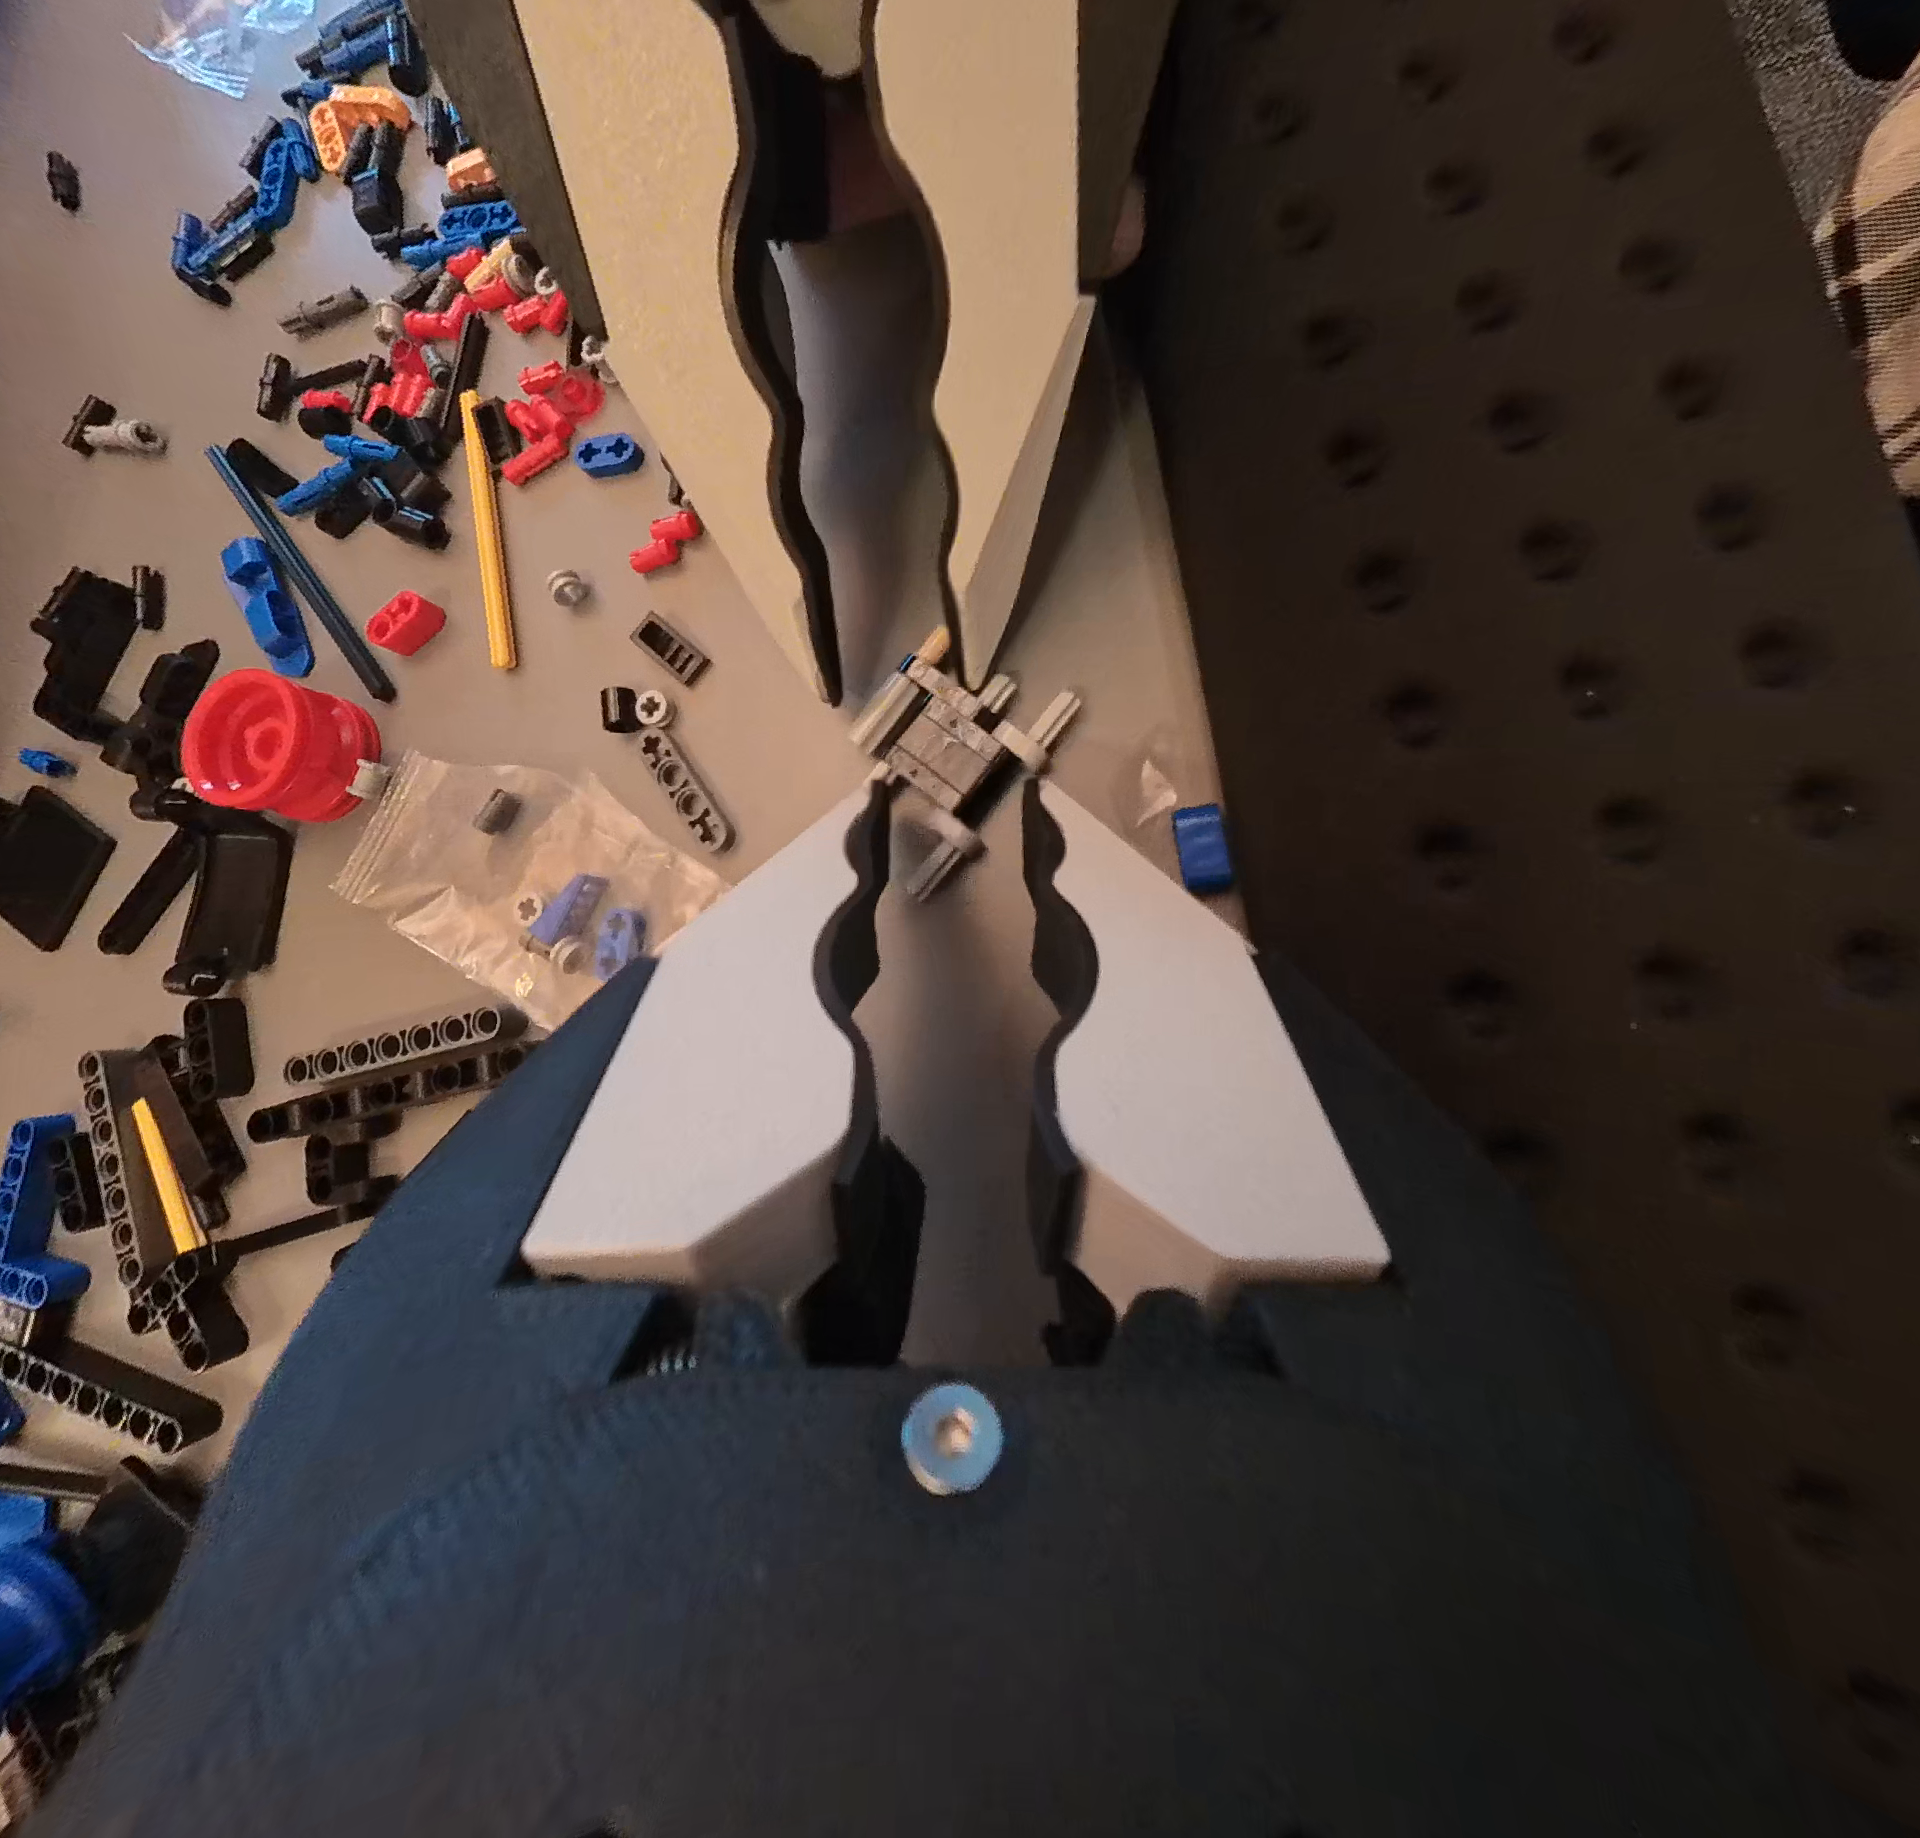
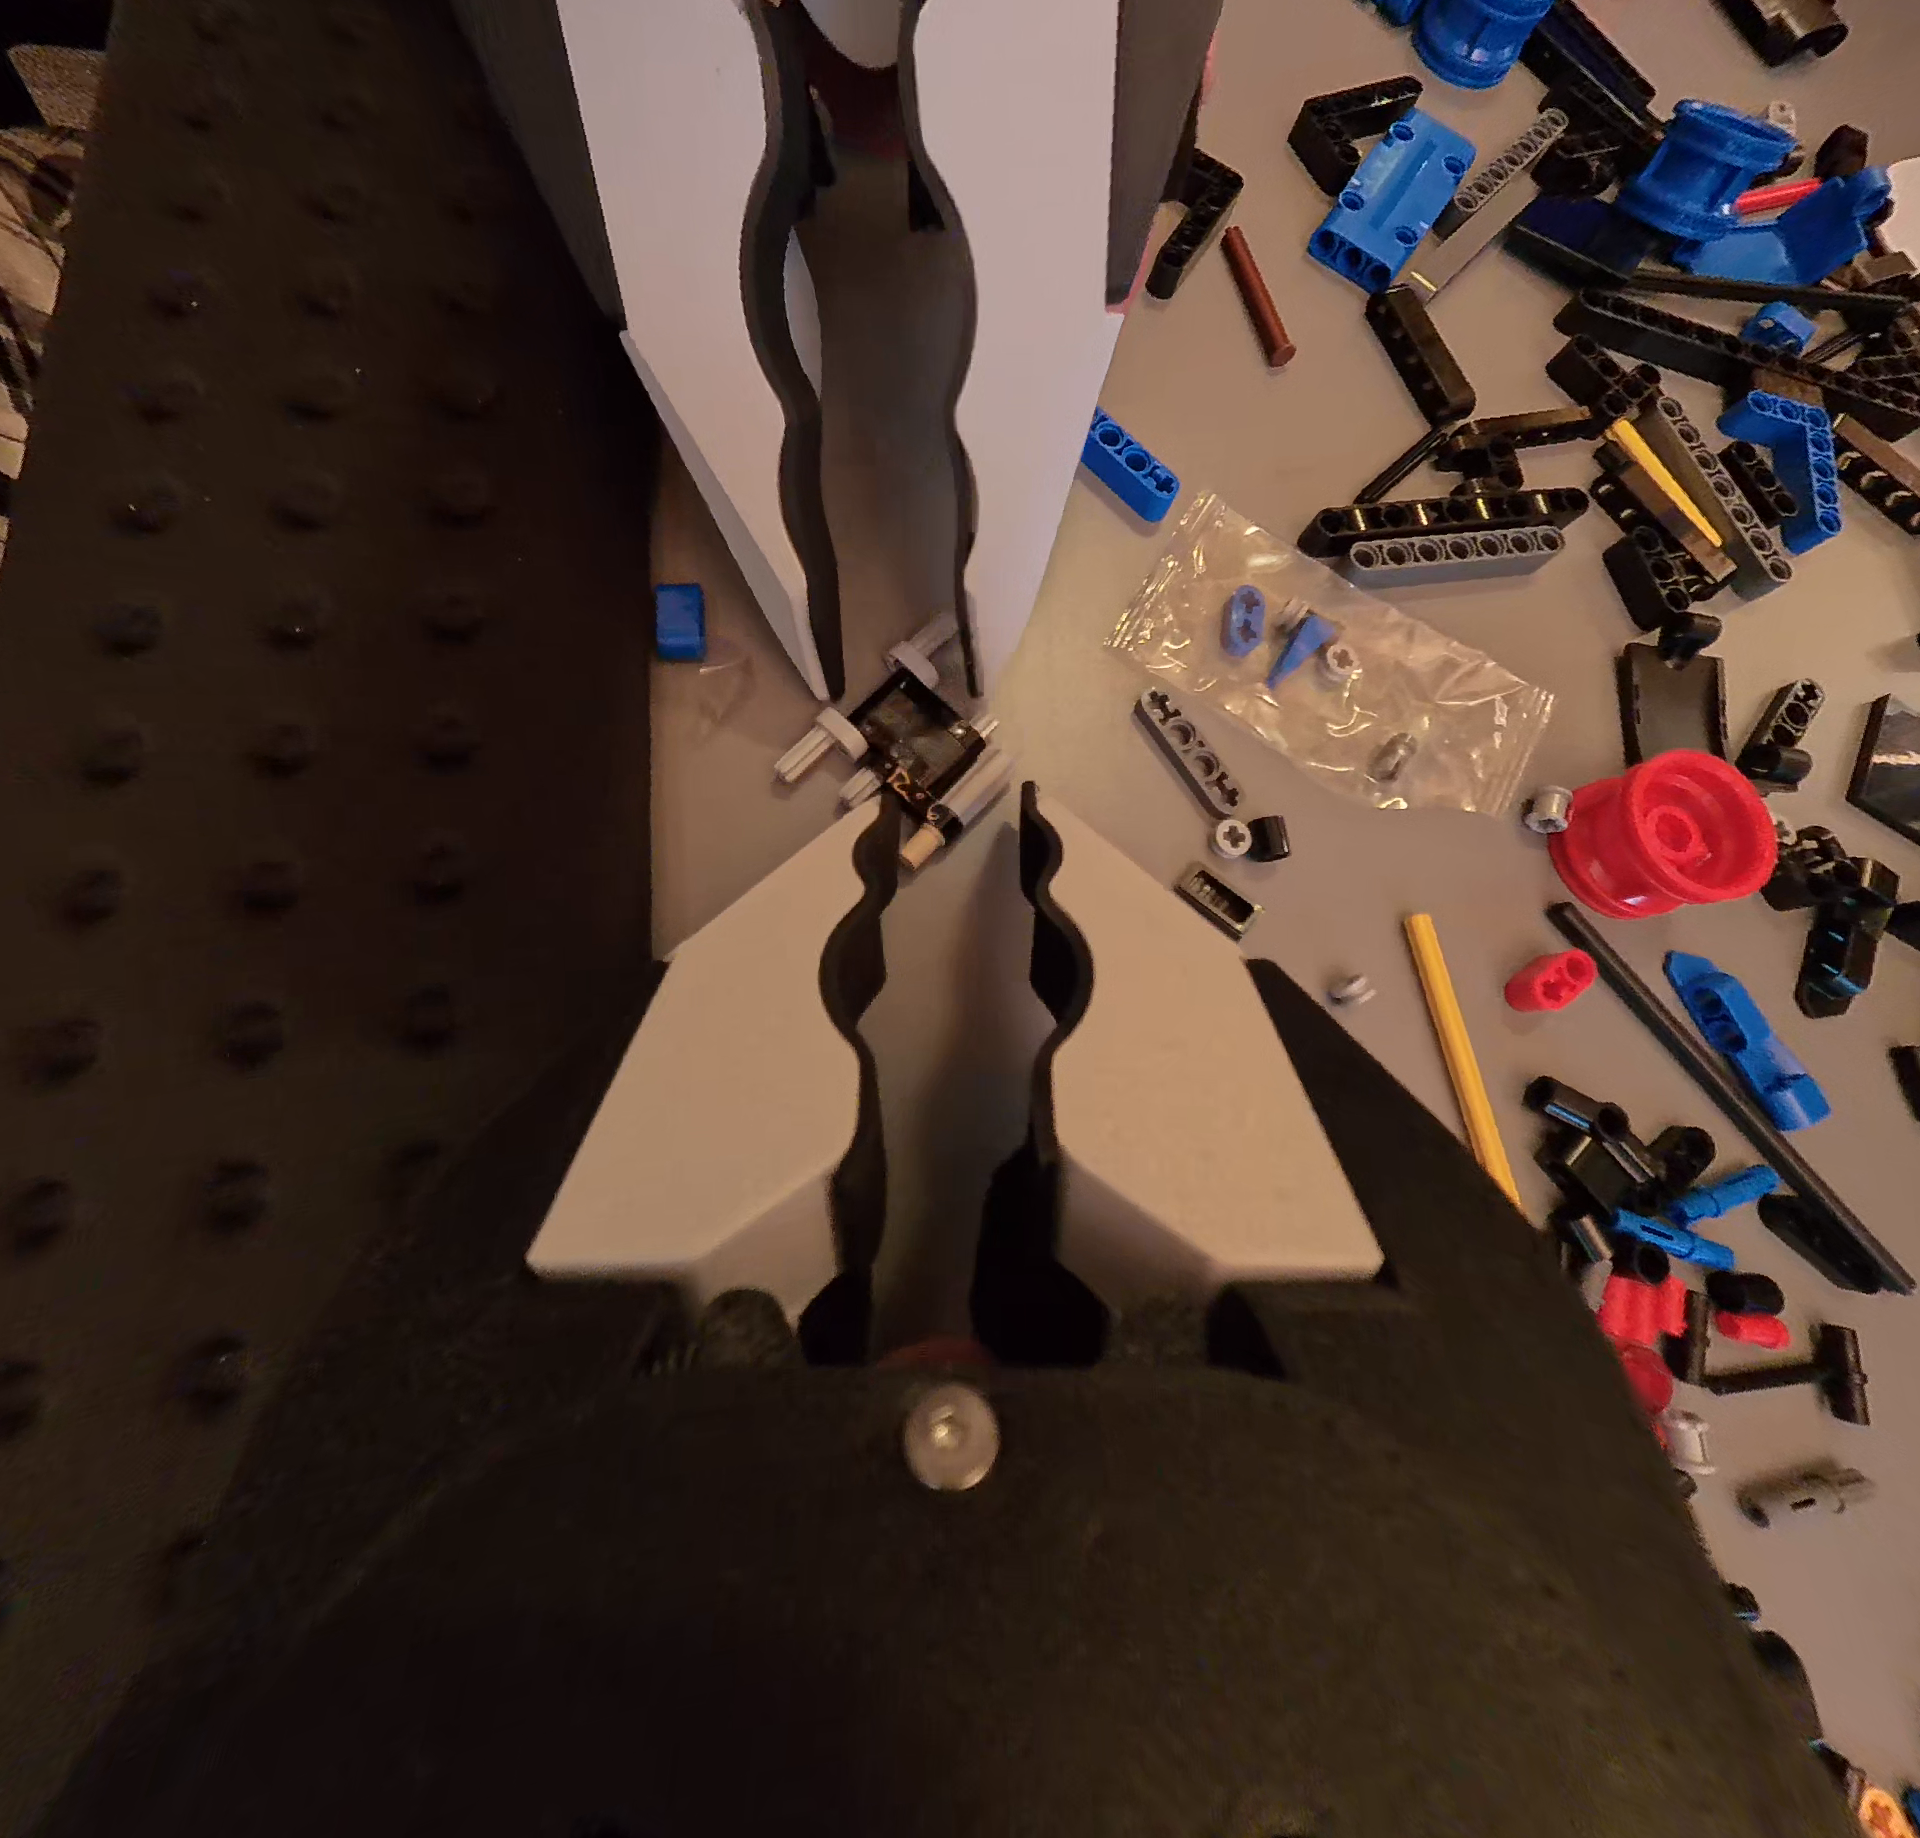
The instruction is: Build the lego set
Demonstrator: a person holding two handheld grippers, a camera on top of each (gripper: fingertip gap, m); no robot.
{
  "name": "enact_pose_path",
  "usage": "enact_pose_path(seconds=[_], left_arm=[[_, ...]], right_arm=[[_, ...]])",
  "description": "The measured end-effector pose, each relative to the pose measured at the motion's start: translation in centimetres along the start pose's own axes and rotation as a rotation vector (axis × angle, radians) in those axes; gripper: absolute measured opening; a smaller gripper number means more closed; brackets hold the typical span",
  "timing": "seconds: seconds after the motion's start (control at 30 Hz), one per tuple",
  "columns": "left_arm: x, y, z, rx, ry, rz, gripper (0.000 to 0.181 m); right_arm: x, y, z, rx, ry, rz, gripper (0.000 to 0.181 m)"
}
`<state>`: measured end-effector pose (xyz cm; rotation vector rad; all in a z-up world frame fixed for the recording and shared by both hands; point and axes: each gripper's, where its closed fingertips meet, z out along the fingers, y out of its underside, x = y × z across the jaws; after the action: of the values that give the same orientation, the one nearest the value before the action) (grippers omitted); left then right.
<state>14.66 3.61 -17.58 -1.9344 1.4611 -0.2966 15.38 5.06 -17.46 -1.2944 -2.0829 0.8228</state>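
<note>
A small assembly, a black block with grey pins and a tan pin, sits at the grey table's edge beside a dark studded mat. My left gripper reaches it from below in the left wrist view. Its fingertips close on the block's two sides, and a grey connector lies between the fingers. My right gripper faces it from the opposite side. In the right wrist view the assembly lies just past my right gripper. That gripper's jaws are apart, with only the tan pin end beside its left finger. The left gripper comes in from above there.
The dark studded mat borders the table. Loose blue, black and red parts are scattered over the table. Among them are a red wheel hub, a clear bag of small pieces, a yellow axle and a small blue piece near the mat. My left and right fingertips are right by each other.
</note>
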Motion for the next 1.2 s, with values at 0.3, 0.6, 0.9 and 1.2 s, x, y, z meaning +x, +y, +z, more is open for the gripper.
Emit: enact_pose_path(seconds=[0.3, 0.6, 0.9, 1.2], left_arm=[[-0.3, 0.3, -1.0, 0.011, -0.013, -0.009, 0.03], [-1.0, 1.4, -2.0, -0.012, -0.032, -0.039, 0.028], [0.1, 1.4, -1.1, -0.026, 0.016, -0.022, 0.022], [1.2, 0.3, -0.4, 0.006, 0.061, -0.008, 0.017]], right_arm=[[0.3, 0.0, -0.3, 0.014, 0.01, 0.014, 0.025], [0.6, 0.1, -0.9, 0.024, 0.013, 0.035, 0.023], [0.3, 0.5, -0.5, -0.008, 0.007, 0.026, 0.018], [0.6, 0.7, -0.5, -0.017, 0.027, 0.02, 0.016]])
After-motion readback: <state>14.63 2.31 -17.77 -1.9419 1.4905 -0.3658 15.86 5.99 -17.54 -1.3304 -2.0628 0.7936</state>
